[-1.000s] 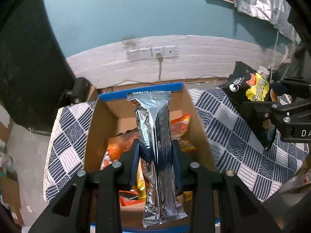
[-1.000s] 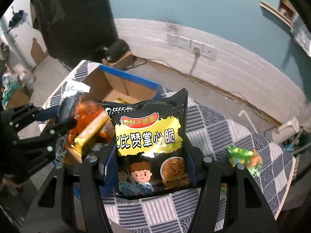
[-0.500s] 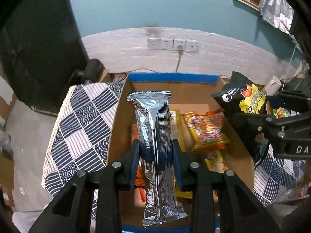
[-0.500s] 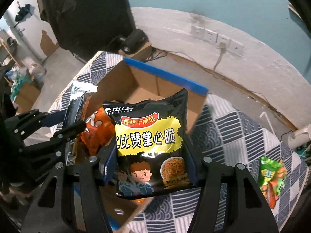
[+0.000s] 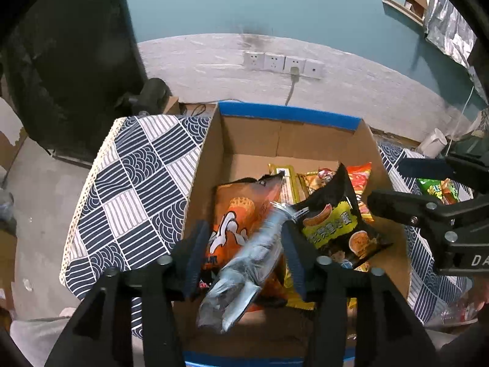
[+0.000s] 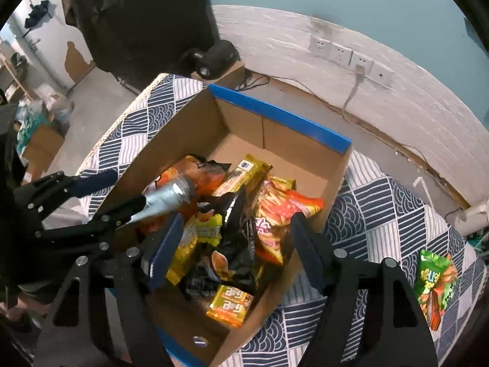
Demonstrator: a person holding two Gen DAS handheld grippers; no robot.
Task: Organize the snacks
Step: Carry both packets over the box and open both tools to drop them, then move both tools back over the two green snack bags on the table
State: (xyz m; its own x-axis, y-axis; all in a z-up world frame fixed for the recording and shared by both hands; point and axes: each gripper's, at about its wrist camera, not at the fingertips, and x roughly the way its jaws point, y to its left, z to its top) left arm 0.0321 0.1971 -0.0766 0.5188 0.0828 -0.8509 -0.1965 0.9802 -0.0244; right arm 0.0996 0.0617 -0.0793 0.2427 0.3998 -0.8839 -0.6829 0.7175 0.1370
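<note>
A cardboard box (image 5: 211, 159) with blue-taped rims stands on the patterned cloth and holds several snack packs; it also shows in the right wrist view (image 6: 189, 122). My left gripper (image 5: 244, 244) is open over the box, and the silver foil pack (image 5: 247, 263) slants loose between its fingers, blurred, tip against the right finger. The foil pack shows in the right wrist view (image 6: 168, 197) too. My right gripper (image 6: 235, 244) is open above the box. The black and yellow noodle bag (image 5: 336, 223) lies tilted on the other snacks, seen crumpled in the right wrist view (image 6: 232, 238).
A green snack bag (image 6: 435, 278) lies on the blue-and-white patterned tablecloth (image 6: 382, 214) to the right of the box. A white wall with sockets (image 5: 282, 62) runs behind the table. The floor drops off at the left of the cloth (image 5: 137, 183).
Both grippers have opened. The black noodle bag has dropped from the right gripper into the box. The silver foil pack has tipped over and is falling from the left gripper.
</note>
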